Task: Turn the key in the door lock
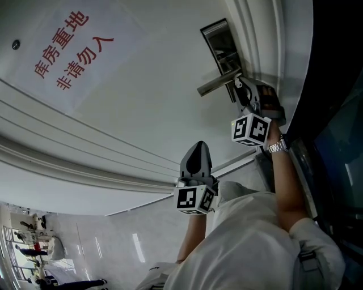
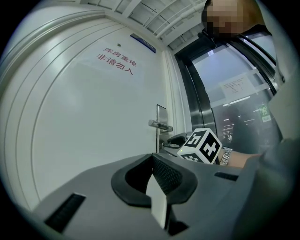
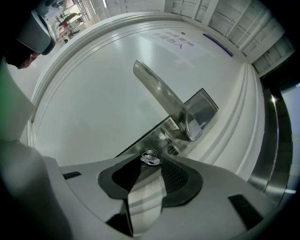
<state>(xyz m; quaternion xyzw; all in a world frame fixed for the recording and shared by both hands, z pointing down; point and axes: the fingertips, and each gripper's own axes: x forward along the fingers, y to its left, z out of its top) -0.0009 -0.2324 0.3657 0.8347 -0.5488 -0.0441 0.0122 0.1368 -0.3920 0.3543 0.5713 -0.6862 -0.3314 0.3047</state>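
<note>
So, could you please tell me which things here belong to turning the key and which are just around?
Part of the job:
key
lock plate
door
right gripper, closed on the key

Just around:
lever handle
red sign
wristwatch
glass partition
left gripper, held back with nothing in it

Dark metal-framed glass partition (image 2: 234,93), right of frame. White coffered ceiling grid (image 2: 154,14), top centre. Glossy pale tiled floor (image 1: 113,243), lower left, streaked with reflected light.
</note>
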